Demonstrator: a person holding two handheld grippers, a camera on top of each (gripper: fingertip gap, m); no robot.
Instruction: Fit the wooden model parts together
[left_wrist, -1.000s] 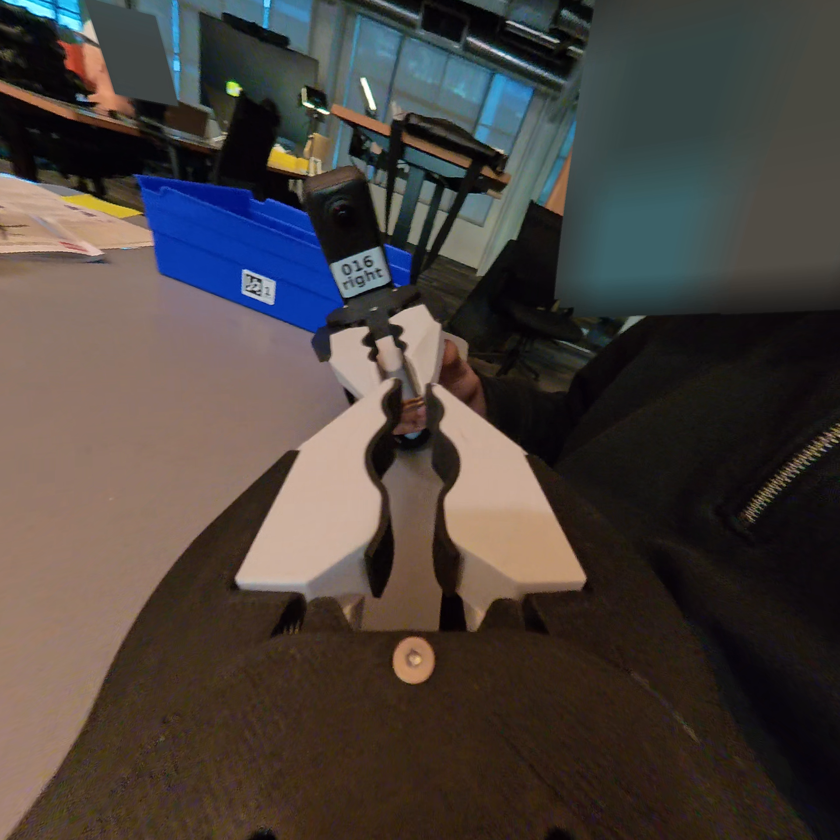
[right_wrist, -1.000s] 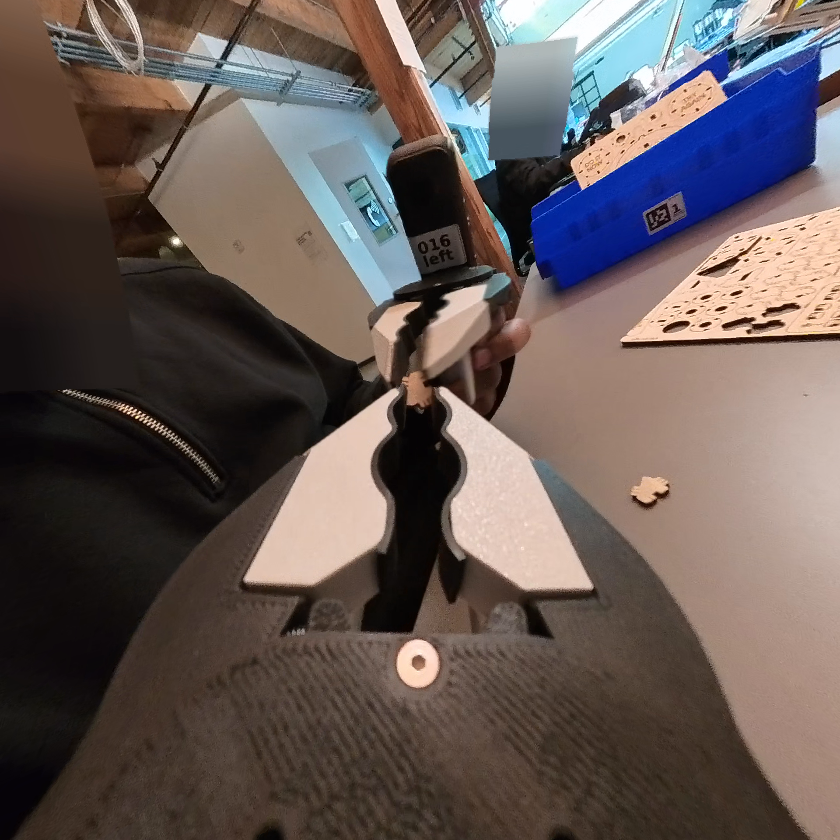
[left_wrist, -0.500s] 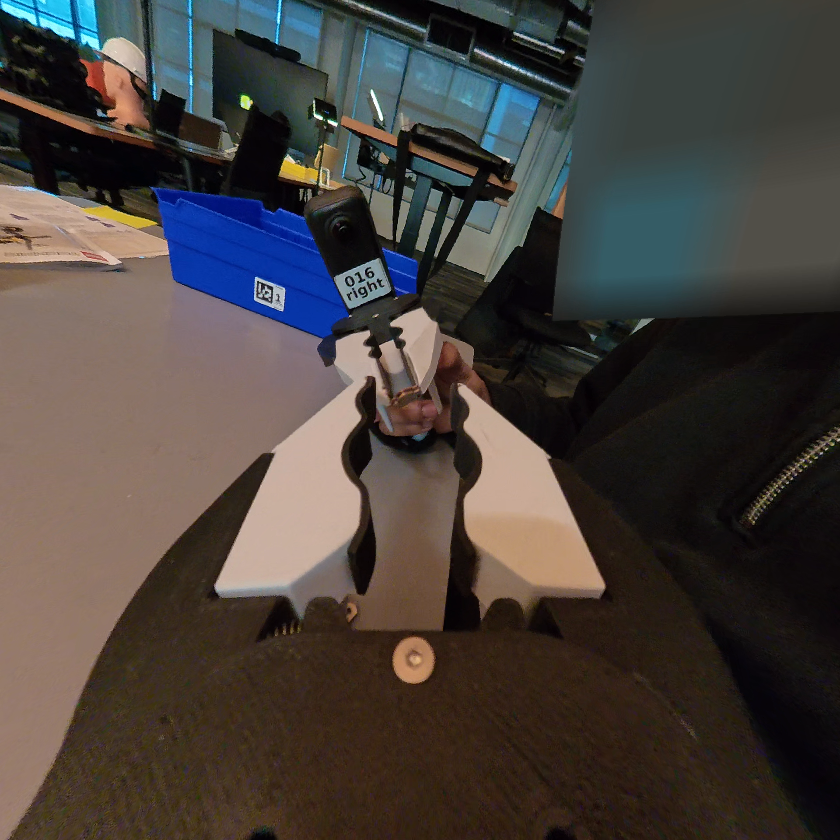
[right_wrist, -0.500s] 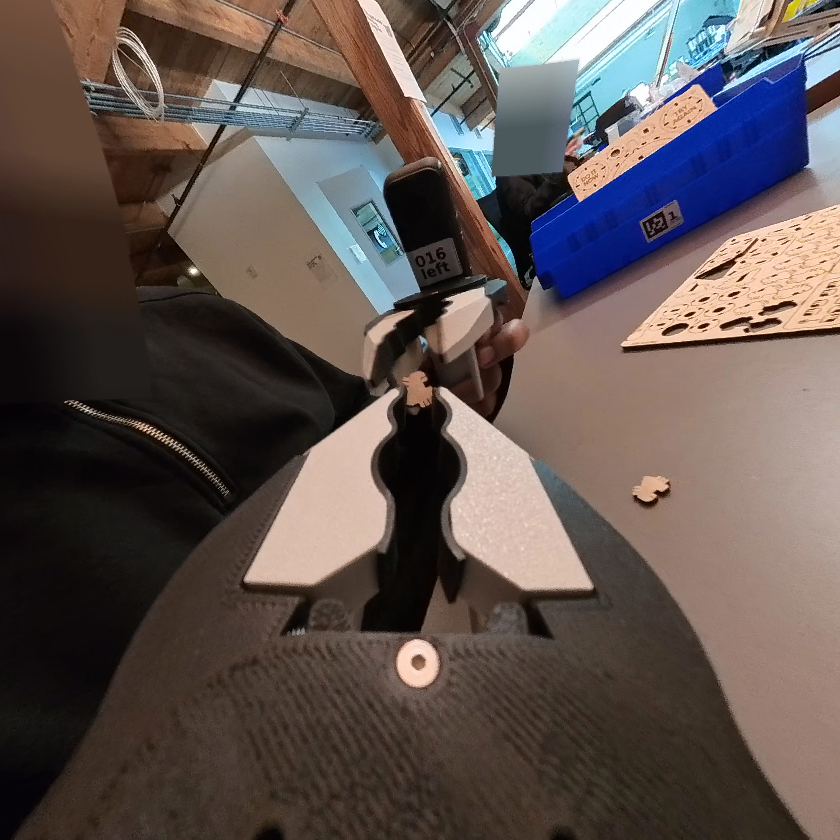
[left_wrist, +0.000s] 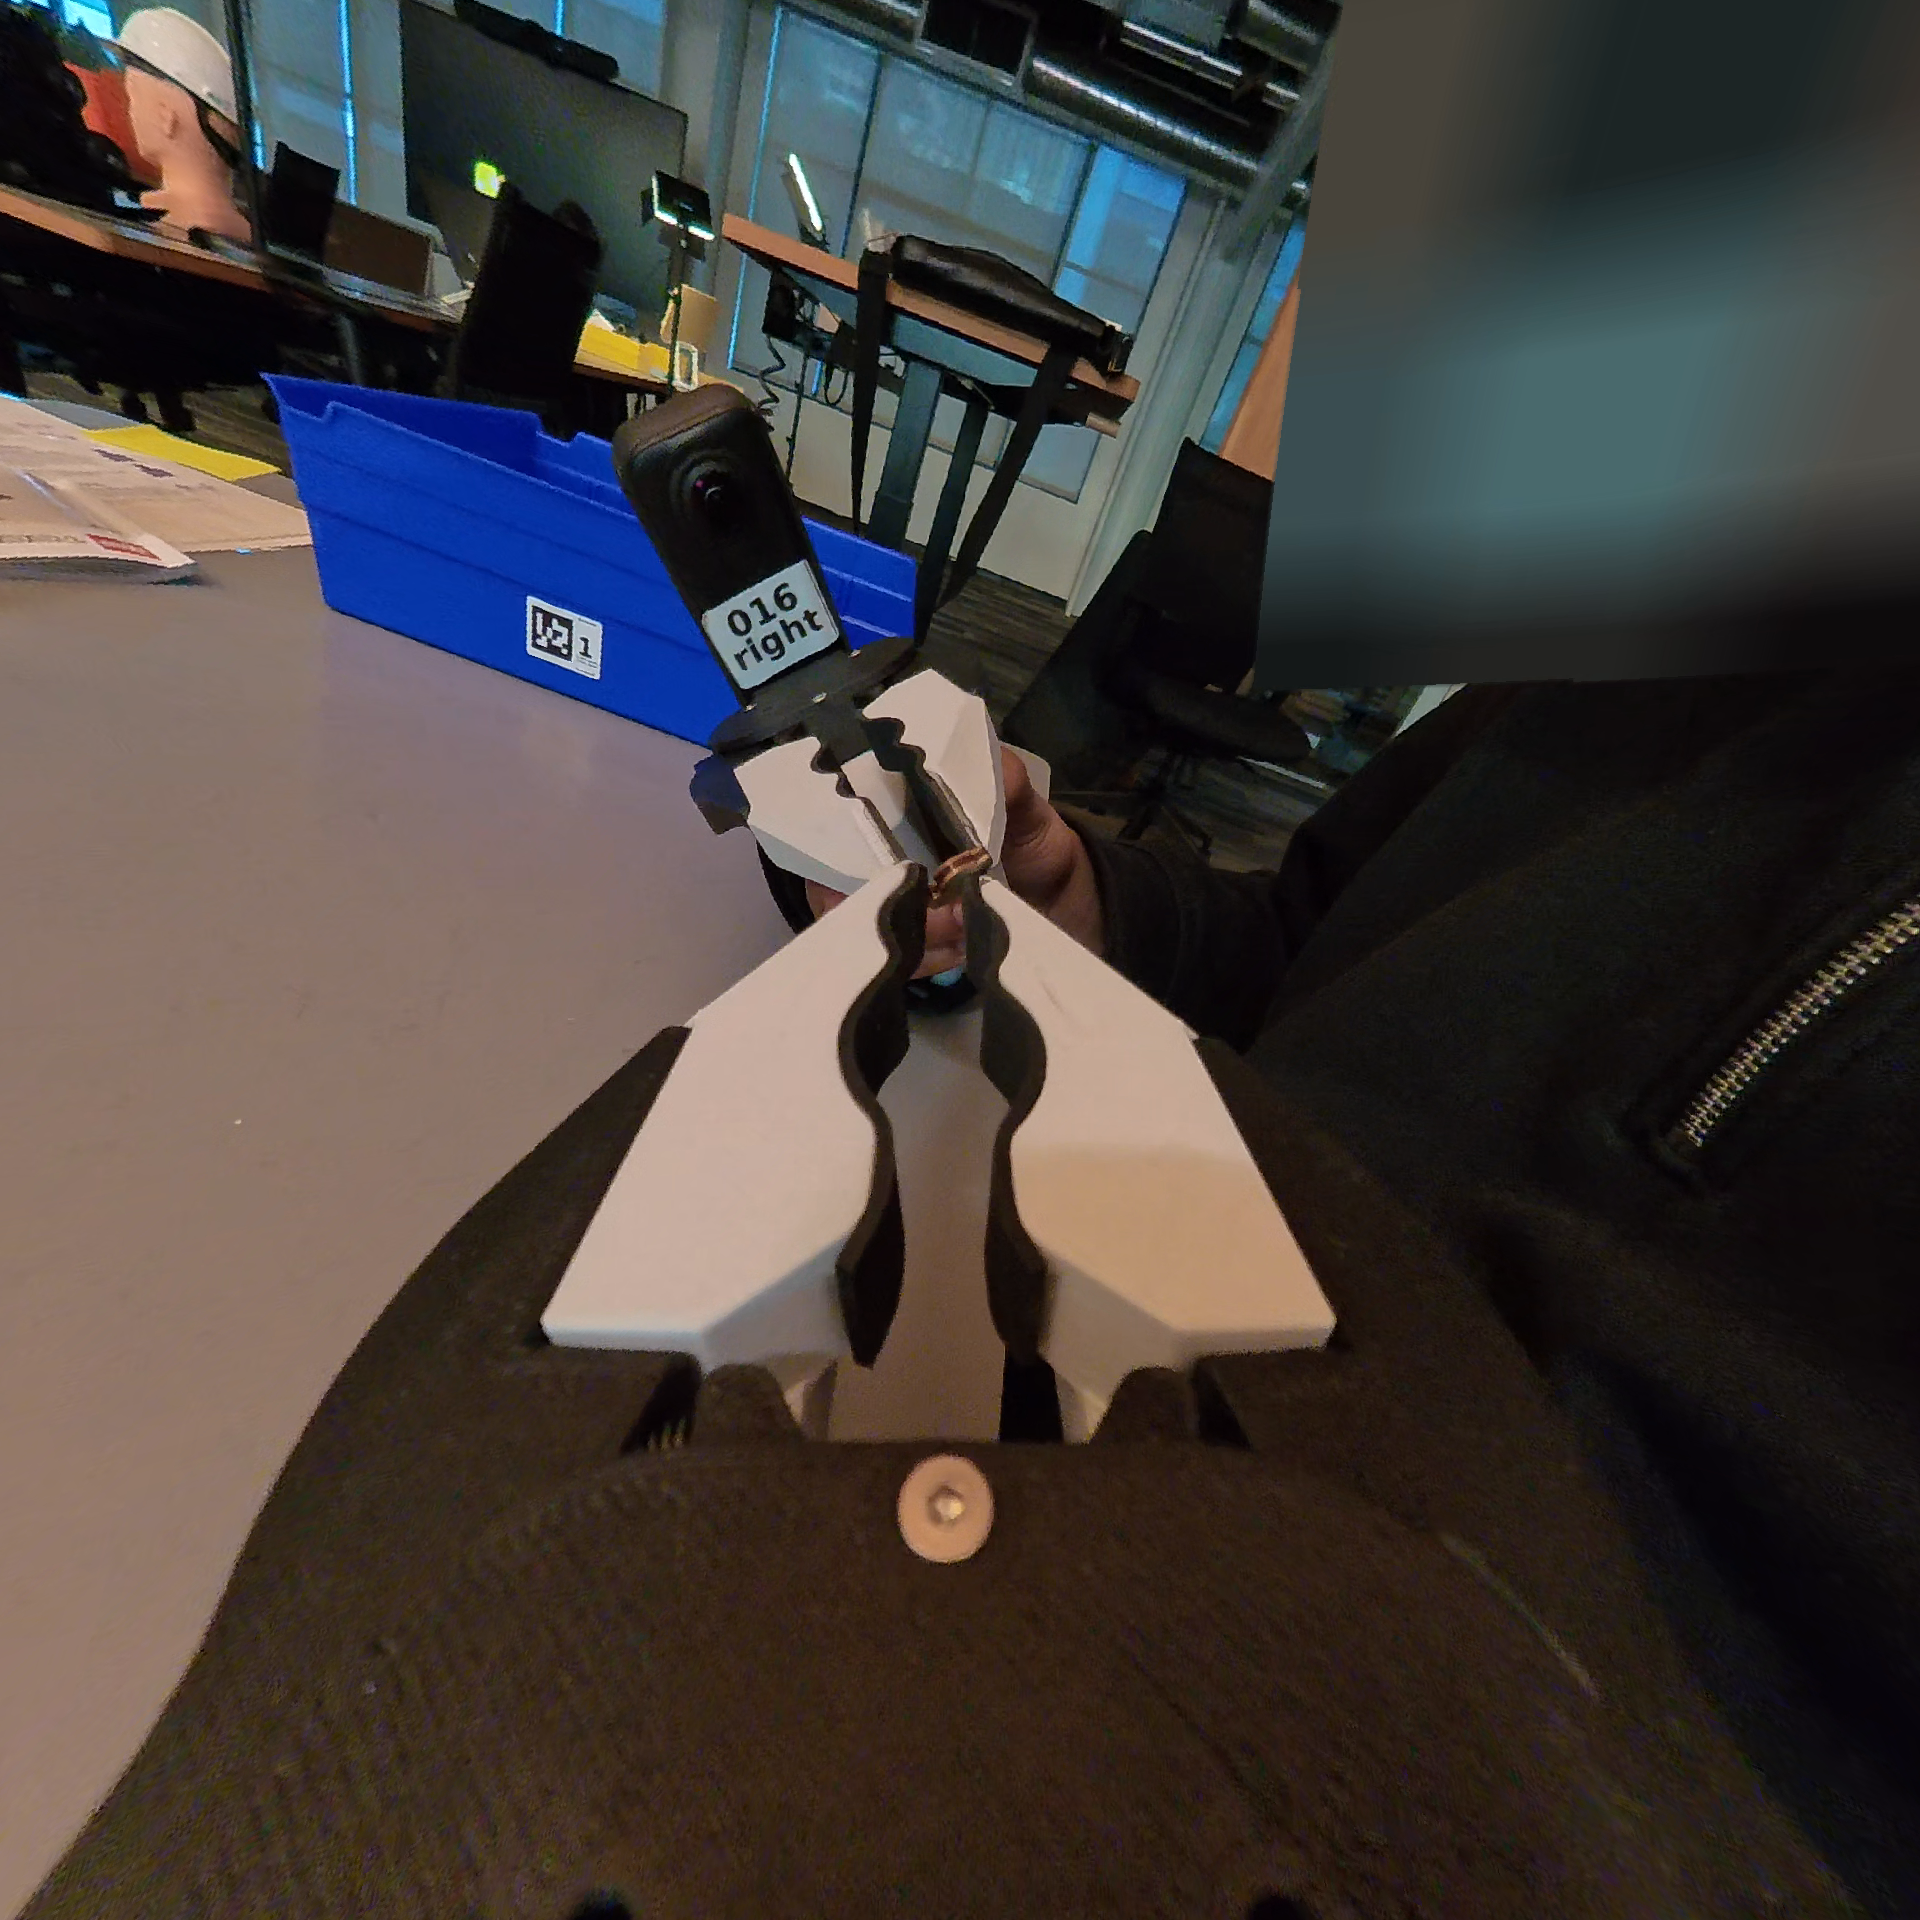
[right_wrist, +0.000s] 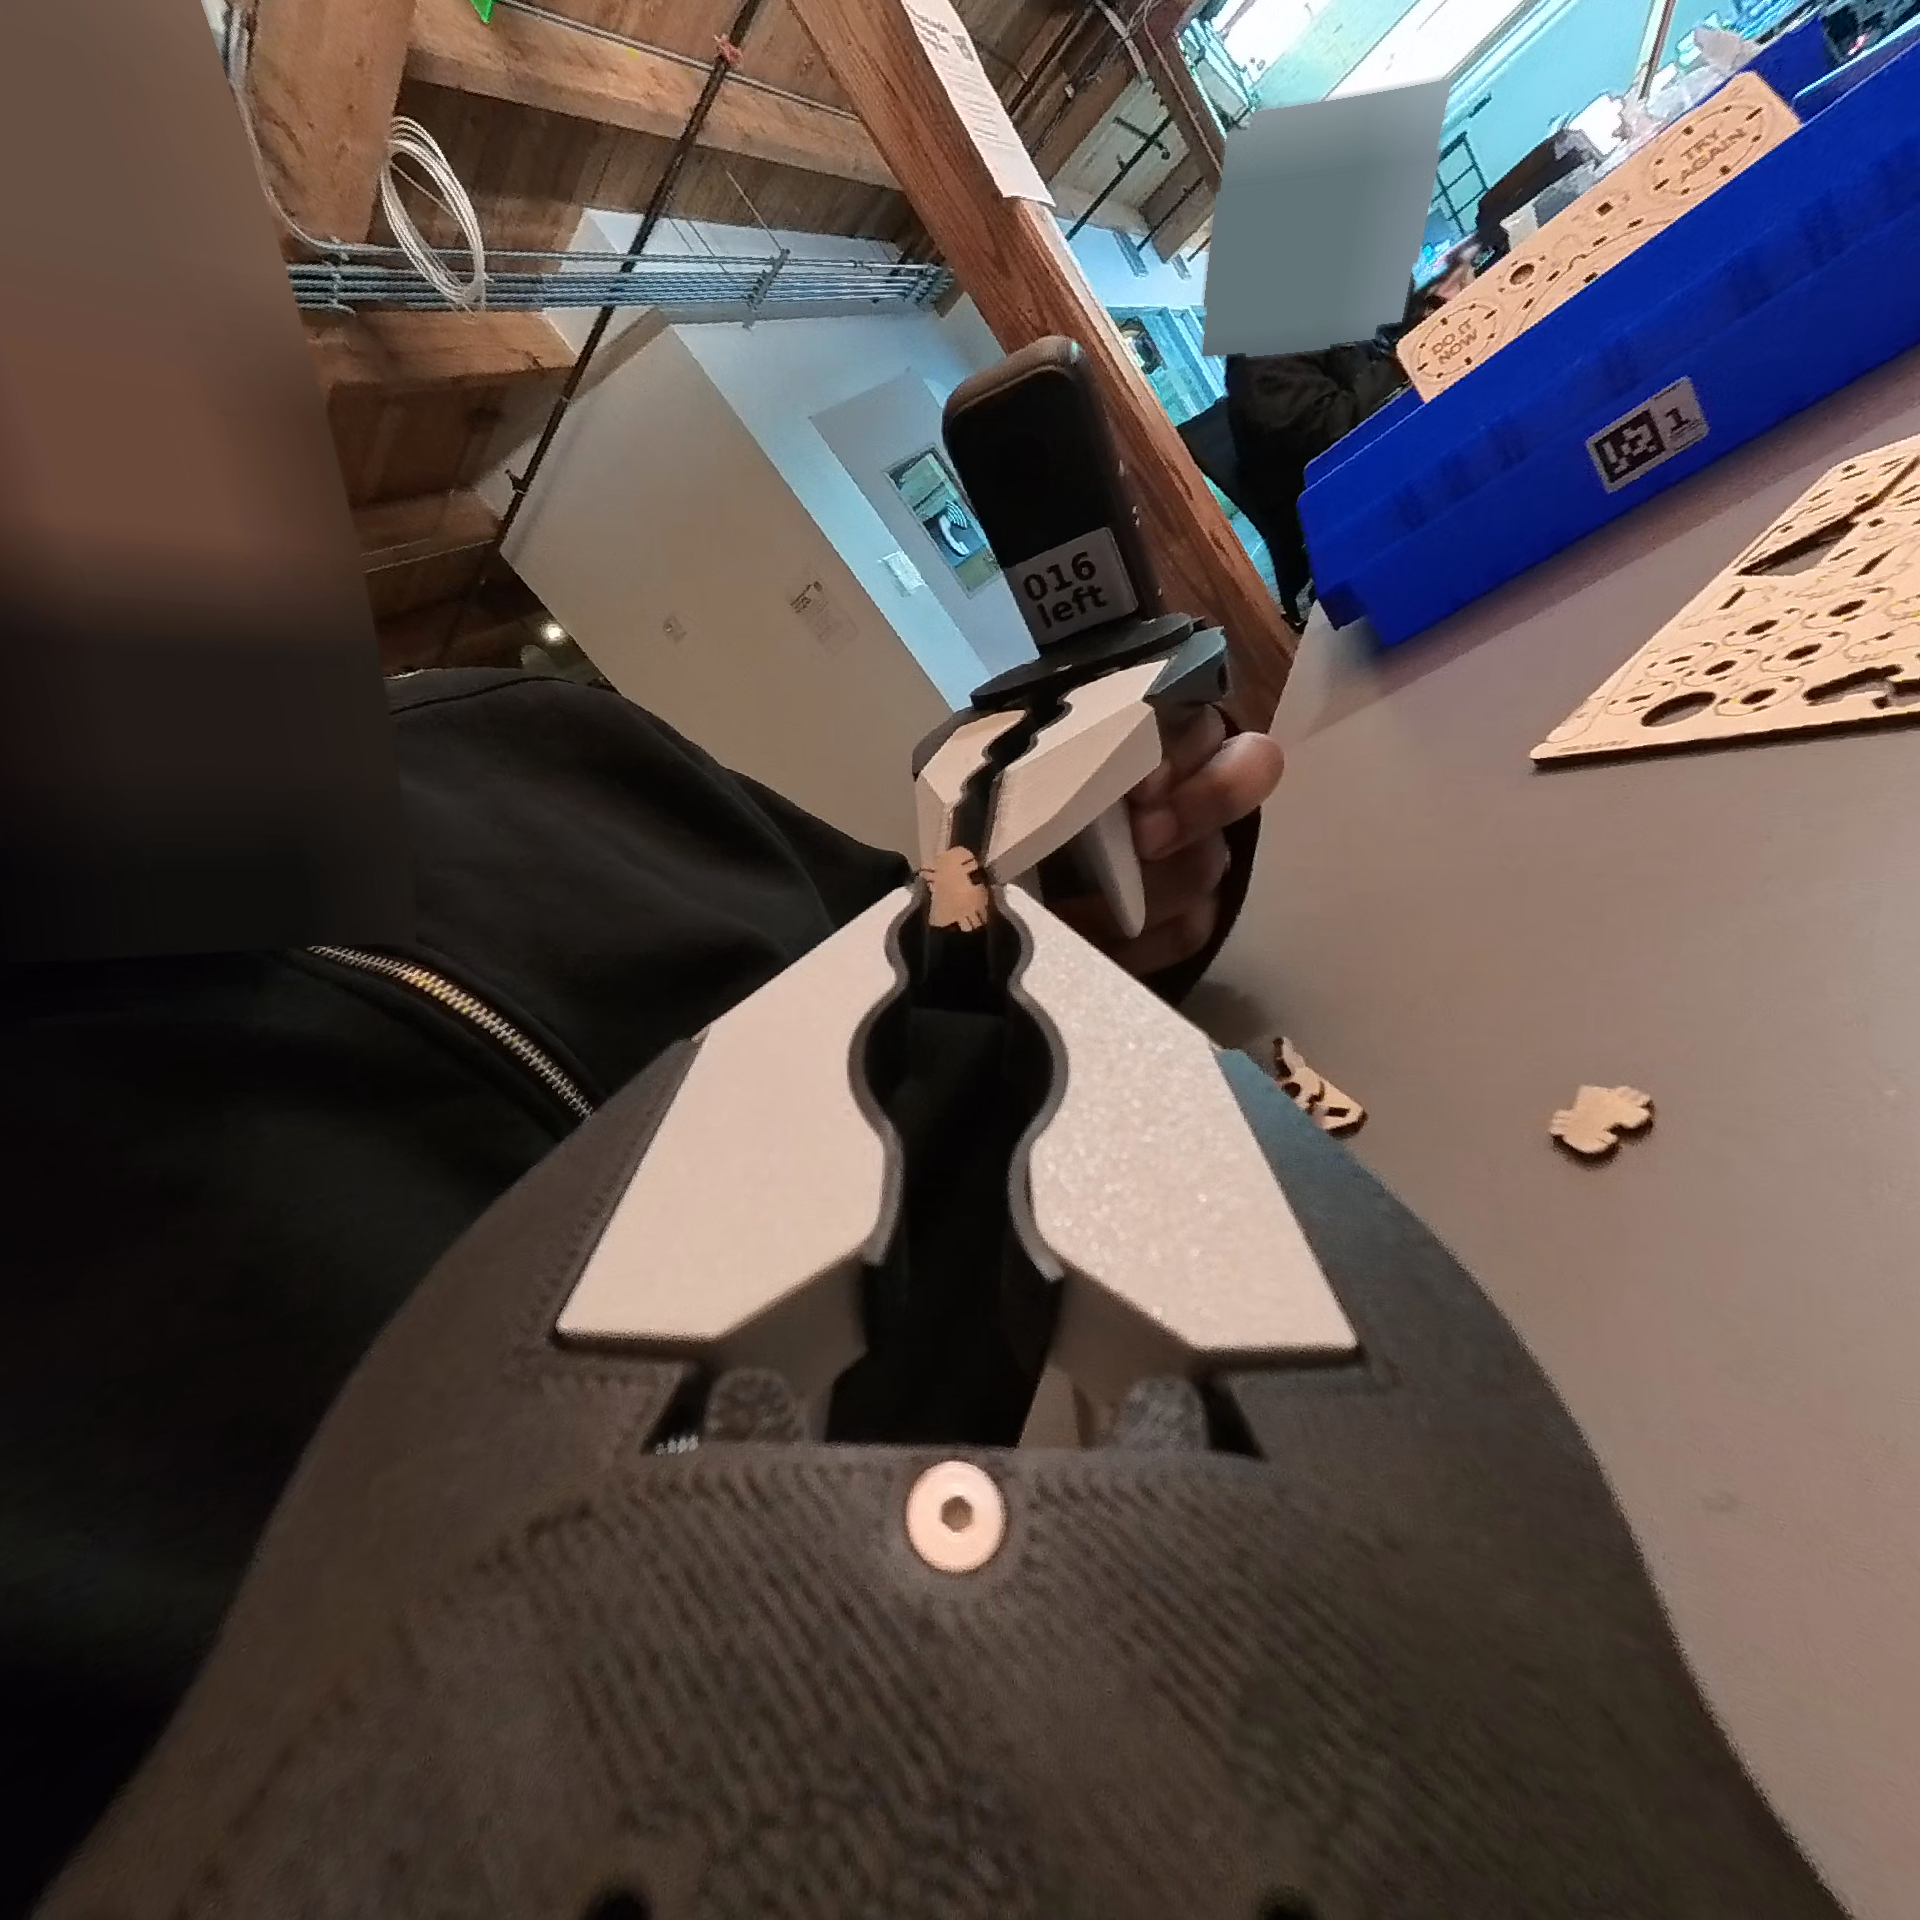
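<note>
A: Start on the left. What is on the tabletop (left_wrist: 312, 935)?

B: In the left wrist view, papers (left_wrist: 94, 509) at the far left edge, then a blue bin (left_wrist: 436, 520). Right of that the 2 grippers meet tip to tip in the air above the tabletop's edge, in front of a person's dark jacket (left_wrist: 1558, 987).

A: And the left gripper (left_wrist: 940, 888)?

B: Its fingers stand narrow, closed on a small wooden piece (left_wrist: 961, 860) seen edge-on. The right gripper (right_wrist: 954, 914) comes from the opposite side, and its fingers are just as narrow on the same piece.

A: So both have it?

B: It looks so. In the right wrist view the piece shows flat, pale and lobed, pinched where the 4 fingertips come together. A hand (right_wrist: 1195, 810) behind it grips the left gripper's handle.

A: Anything further right?

B: 2 loose pieces (right_wrist: 1317, 1091) of the same wood lie on the tabletop near the right gripper's body. Well beyond them lies a cut-out wooden sheet (right_wrist: 1766, 644), and behind it the blue bin with another sheet (right_wrist: 1600, 218) standing in it.
</note>
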